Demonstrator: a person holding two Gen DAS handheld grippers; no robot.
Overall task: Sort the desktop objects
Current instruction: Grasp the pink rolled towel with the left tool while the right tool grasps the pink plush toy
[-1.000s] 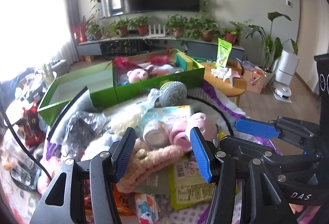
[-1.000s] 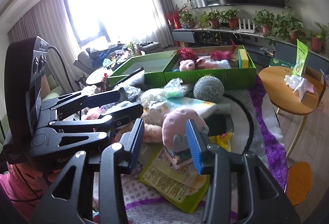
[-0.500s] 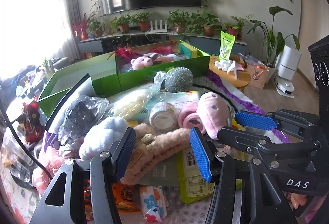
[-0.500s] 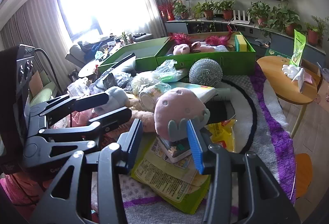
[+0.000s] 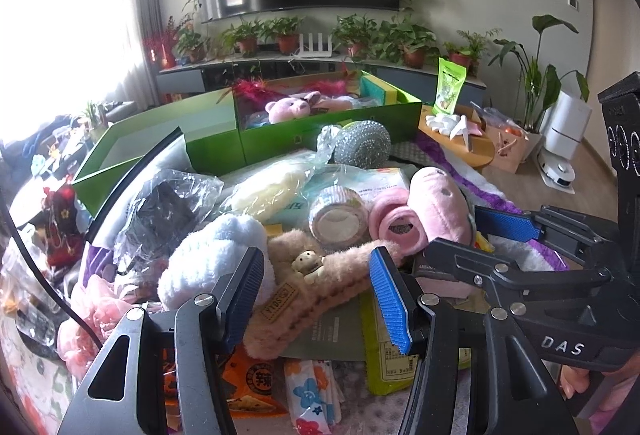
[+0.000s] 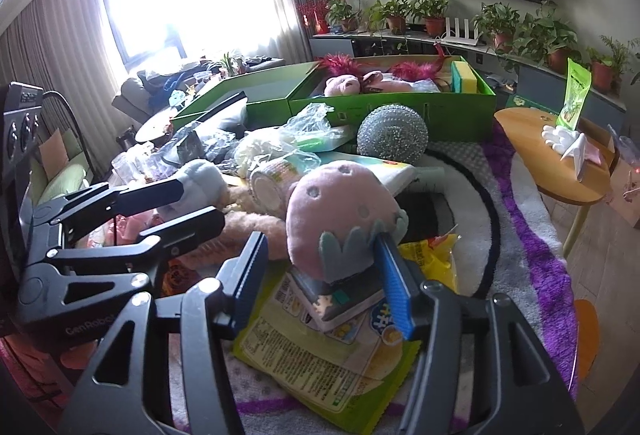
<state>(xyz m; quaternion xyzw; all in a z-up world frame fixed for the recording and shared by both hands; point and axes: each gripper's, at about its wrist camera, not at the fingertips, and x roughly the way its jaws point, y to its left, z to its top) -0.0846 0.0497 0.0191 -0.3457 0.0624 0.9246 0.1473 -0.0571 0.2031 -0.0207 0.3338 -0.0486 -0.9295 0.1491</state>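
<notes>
Just in front of the green box [image 6: 400, 115], on this heaped counter, both tools are over the pile. Right tool [image 6: 320, 279] has its jaws opening around the pink strawberry plush [image 6: 340, 211]: the plush sits between the blue pads, its leafy end toward the tool, the right-hand pad [image 6: 394, 287] brushing the leaves, the other pad standing clear. So nothing is gripped there yet. Beside it, further from the box, the left tool [image 5: 316, 299] hangs half open over the tan fuzzy headband [image 5: 320, 287], its pads clear of the fur on both sides. That headband lies slantwise, its long axis crossing the gap between the jaws, so closing should catch it across its width. Left tool is nearer the headband, right tool nearer the plush; they are a whisker apart, so crowding looks like the risk. Between the plush and the box sit a roll of tape [image 5: 338, 215] and a silver scouring ball [image 6: 392, 133], untouched.
</notes>
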